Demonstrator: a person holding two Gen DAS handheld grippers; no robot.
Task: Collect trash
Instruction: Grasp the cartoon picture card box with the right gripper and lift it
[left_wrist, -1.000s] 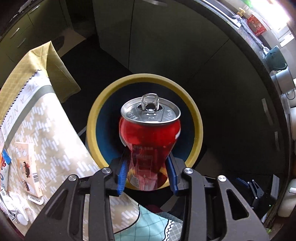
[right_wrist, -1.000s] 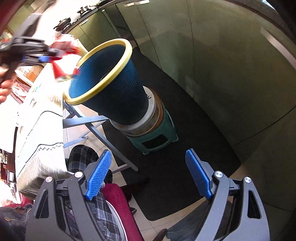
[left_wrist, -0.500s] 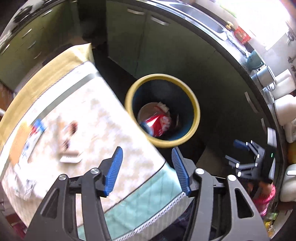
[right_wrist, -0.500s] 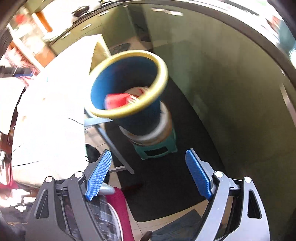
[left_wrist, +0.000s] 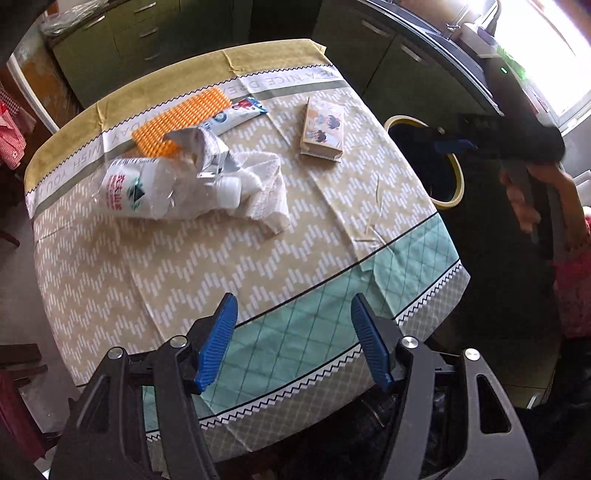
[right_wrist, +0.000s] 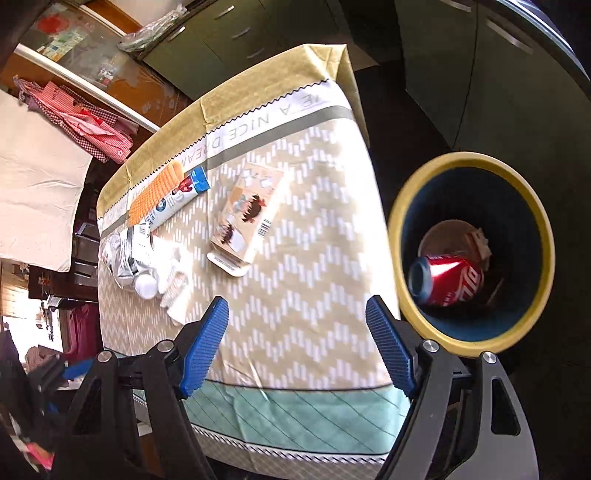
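Trash — a crushed bottle (left_wrist: 155, 188), carton (left_wrist: 323, 131) and wrappers — lies on the table (left_wrist: 258, 258) beside the bin (right_wrist: 471, 254) holding a can (right_wrist: 448, 280), your left gripper (left_wrist: 291, 343) opening empty, right gripper (right_wrist: 295, 350) narrowing, empty.

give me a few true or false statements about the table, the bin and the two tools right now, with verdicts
1. The red soda can lies on its side inside the yellow-rimmed blue bin. True.
2. The left tool grips the crushed clear plastic bottle. False: its jaws are opening with nothing between them, and the bottle lies on the patterned tablecloth.
3. The small cardboard box with cartoon figures is in the bin. False: it lies on the tablecloth.
4. The orange ridged pad lies next to the blue and white tube. True.
5. The right tool holds nothing. True; its jaws are closing slightly on empty air.
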